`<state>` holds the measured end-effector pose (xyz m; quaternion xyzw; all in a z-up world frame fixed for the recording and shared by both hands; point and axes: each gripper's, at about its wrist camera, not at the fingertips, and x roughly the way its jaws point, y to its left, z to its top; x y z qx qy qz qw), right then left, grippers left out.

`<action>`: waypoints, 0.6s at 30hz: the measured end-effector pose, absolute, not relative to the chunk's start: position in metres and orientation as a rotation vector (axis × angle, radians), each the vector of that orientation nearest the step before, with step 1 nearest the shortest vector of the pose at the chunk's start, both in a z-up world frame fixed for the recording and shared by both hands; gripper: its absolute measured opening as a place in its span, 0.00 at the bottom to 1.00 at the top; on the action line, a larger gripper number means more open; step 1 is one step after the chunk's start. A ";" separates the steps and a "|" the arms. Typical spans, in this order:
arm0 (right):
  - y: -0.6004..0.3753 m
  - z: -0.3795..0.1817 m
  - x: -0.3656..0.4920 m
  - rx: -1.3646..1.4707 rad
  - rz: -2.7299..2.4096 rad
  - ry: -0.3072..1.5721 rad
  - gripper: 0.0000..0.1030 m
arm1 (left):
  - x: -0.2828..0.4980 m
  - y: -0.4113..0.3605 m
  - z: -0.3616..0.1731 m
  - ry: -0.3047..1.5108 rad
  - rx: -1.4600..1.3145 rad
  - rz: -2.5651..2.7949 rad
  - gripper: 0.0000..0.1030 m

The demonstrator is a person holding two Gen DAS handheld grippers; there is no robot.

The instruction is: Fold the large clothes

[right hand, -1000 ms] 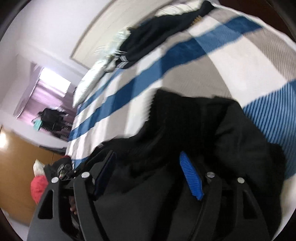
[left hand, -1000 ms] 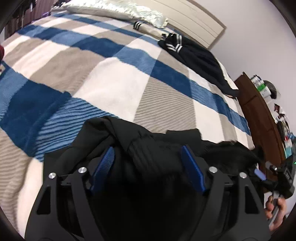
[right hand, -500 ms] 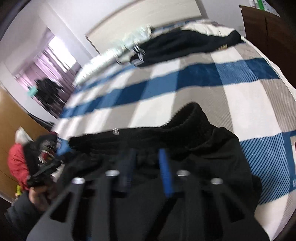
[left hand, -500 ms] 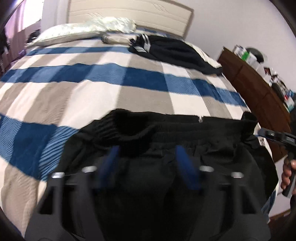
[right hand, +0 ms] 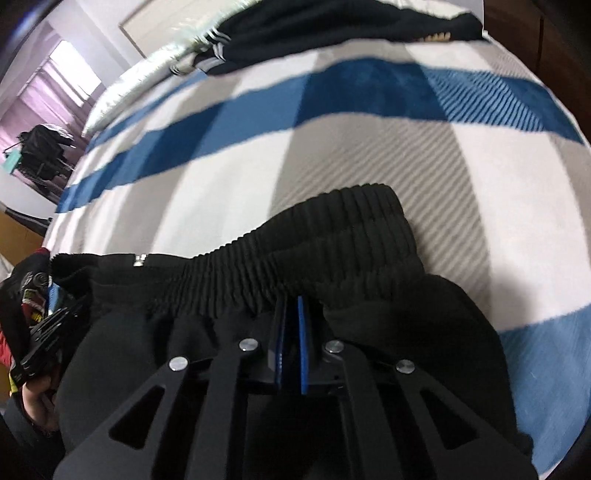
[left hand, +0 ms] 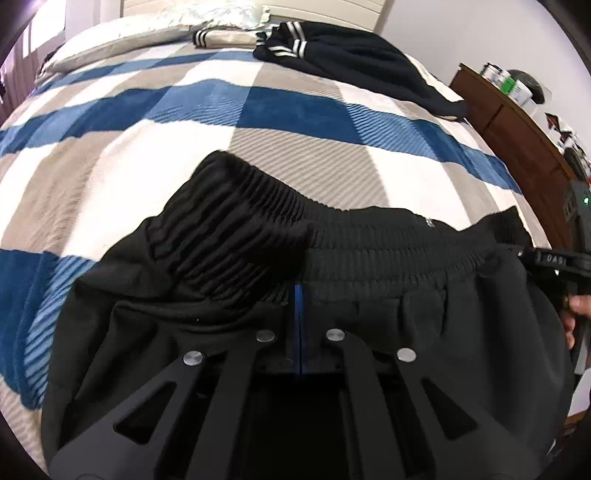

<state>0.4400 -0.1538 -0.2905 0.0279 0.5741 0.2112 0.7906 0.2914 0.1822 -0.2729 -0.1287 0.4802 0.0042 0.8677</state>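
Note:
Black trousers (left hand: 369, 254) lie on the blue, white and grey checked blanket (left hand: 184, 110), their ribbed elastic waistband stretched across both views. My left gripper (left hand: 299, 295) is closing the last bit, its blue pads together and pinching the waistband at a bunched fold. In the right wrist view the same trousers (right hand: 332, 236) show a raised fold. My right gripper (right hand: 291, 302) is also closing, its pads nearly touching with waistband cloth pinched at their tips. Each gripper appears at the other view's edge, held by a hand (left hand: 576, 306).
A dark jacket with white stripes (left hand: 354, 55) and pillows (left hand: 147, 33) lie at the head of the bed. A brown wooden dresser (left hand: 517, 122) with bottles stands along the right side. A chair piled with dark clothes (right hand: 44, 147) stands by the window.
Both grippers stood open over the bunched trousers and have since sunk toward the bed, closing on the waistband. The waistband is now pulled out straight between them.

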 end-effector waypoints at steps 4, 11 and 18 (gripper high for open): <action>-0.159 -0.300 0.447 0.107 0.456 1.253 0.05 | 0.307 0.194 -0.285 1.040 -0.343 -0.002 0.04; -0.163 -0.245 0.399 0.123 0.516 1.201 0.08 | 0.273 0.176 -0.248 0.994 -0.298 -0.028 0.02; -0.140 -0.192 0.279 0.086 0.707 1.125 0.08 | 0.187 0.120 -0.199 0.915 -0.279 -0.101 0.02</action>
